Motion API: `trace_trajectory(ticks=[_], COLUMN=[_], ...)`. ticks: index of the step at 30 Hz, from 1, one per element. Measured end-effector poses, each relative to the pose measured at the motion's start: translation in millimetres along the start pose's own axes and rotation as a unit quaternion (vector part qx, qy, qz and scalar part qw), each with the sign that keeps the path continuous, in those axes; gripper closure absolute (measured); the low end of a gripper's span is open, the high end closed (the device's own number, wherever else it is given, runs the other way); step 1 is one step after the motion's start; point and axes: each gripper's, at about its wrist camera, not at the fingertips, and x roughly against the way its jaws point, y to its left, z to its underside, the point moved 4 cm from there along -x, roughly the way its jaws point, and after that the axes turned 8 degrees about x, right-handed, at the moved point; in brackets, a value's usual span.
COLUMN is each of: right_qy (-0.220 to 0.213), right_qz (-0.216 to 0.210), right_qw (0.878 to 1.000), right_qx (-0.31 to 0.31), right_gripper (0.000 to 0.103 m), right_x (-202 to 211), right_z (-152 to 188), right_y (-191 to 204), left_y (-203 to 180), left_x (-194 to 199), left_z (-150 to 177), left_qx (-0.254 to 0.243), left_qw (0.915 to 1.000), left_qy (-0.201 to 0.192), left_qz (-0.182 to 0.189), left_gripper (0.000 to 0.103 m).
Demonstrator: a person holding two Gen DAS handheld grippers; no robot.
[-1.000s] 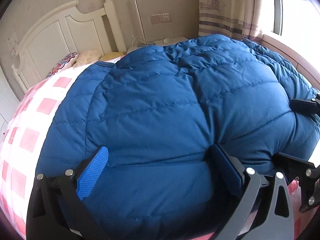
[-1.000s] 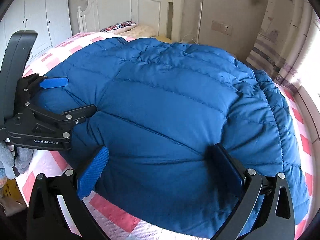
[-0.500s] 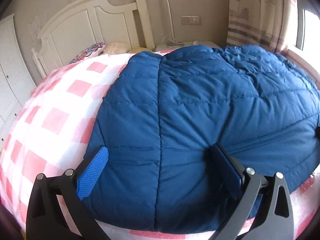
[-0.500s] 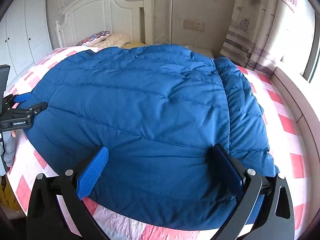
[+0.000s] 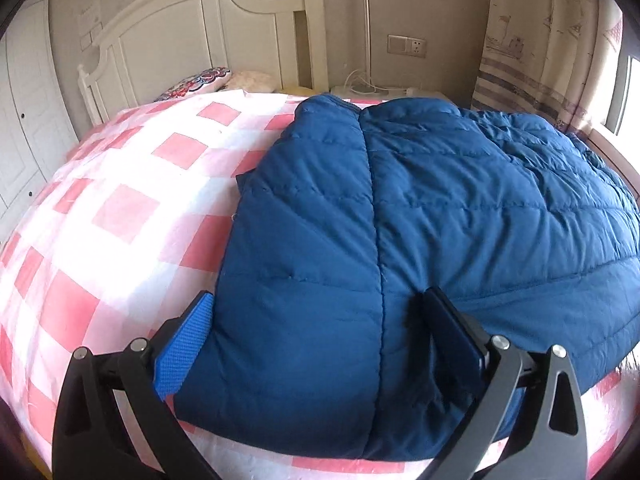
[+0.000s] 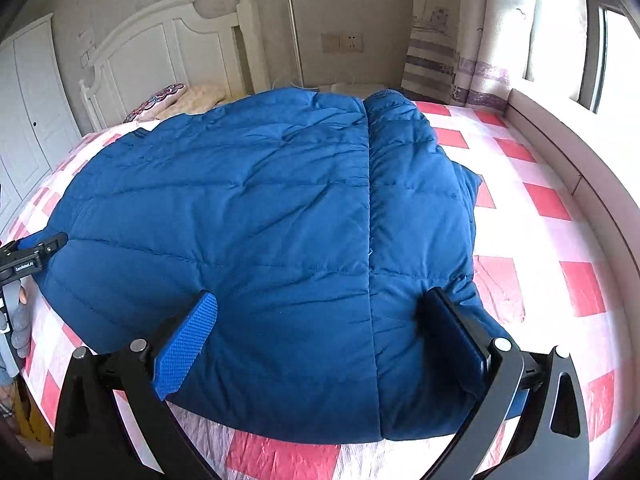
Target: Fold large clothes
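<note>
A bed dressed in a pink-and-white checked sheet [image 5: 120, 208] fills the room, its white panelled headboard [image 5: 208, 36] against a beige wall with a socket plate [image 5: 406, 46]. White wardrobe doors [image 6: 24, 120] stand on one side. Opposite, a patterned curtain [image 6: 448, 40] hangs beside a bright window [image 6: 620, 60], daylight washing over the sheet.

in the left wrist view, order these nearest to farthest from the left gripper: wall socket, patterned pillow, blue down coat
1. blue down coat, between the left gripper fingers.
2. patterned pillow, far left, at the headboard.
3. wall socket, on the back wall, right of the headboard.
</note>
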Motion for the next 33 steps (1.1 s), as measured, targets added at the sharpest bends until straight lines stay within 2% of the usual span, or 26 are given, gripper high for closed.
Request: trace_trajectory(ticks=[5,7,8,9,11,13,15,18,21,24,26,28,30,33], right_qy=[0.009,0.012,-0.002,-0.036,-0.089,-0.11,-0.096,-0.049,-0.023,0.034,0.083,0.081,0.085,0.087], right_qz=[-0.002,0.019,0.032,0.037,0.033,0.036,0.022,0.009,0.016,0.034,0.012,-0.009,-0.01,-0.007], right_qw=[1.0,1.0,0.999,0.998,0.995,0.993,0.995,0.996,0.997,0.997,0.996,0.997,0.996,0.996], right_qx=[-0.001,-0.007,-0.014,-0.021,-0.025,-0.016,0.012,0.072,0.07,0.054,0.035,0.009,0.01,0.014], right_gripper=[0.005,0.005,0.005,0.005,0.005,0.005,0.005,0.005,0.005,0.005,0.004,0.004,0.004,0.004], right_x=[4.4,10.6,17.8,29.7,43.8,44.0,30.6,-5.9,-43.0,-85.3,-121.3,-128.8,-130.3,-130.3], right_z=[1.2,-11.9,-19.6,-34.1,-58.5,-83.9,-107.2,-142.0,-166.6,-162.0,-142.7,-142.2,-142.2,-141.9], right_y=[1.2,-1.0,-2.1,-2.0,2.3,11.7,26.7,53.0,57.7,47.1,39.5,33.7,33.8,34.9], left_y=[1.9,1.2,1.3,0.7,0.2,0.9,0.8,0.8,1.3,2.1,-1.7,-12.9,-30.2,-66.7], left_x=[-0.7,-0.2,-0.3,-0.1,-0.1,-0.3,-0.3,-0.7,-0.4,11.5,31.8,58.1,69.4,59.5], left_z=[1.2,1.4,1.4,1.6,1.8,1.8,1.7,1.6,1.6,-6.8,-23.4,-50.6,-73.6,-105.1], left_qx=[0.003,0.003,0.003,0.004,0.005,0.005,0.005,0.005,0.005,0.006,0.006,0.004,-0.014,-0.058], left_qw=[1.0,1.0,1.0,1.0,1.0,1.0,1.0,1.0,1.0,0.9998,0.9994,0.9969,0.9942,0.9914], left_qy=[0.0,0.0,0.001,0.001,0.001,0.001,0.001,0.001,0.002,-0.001,-0.032,-0.072,-0.095,-0.111], left_qz=[0.003,0.002,0.003,0.004,0.005,0.005,0.005,0.005,0.005,-0.018,-0.008,0.031,0.049,0.039], left_gripper=[0.002,0.002,0.002,0.002,0.002,0.002,0.002,0.002,0.002,0.003,0.002,0.002,0.002,0.002])
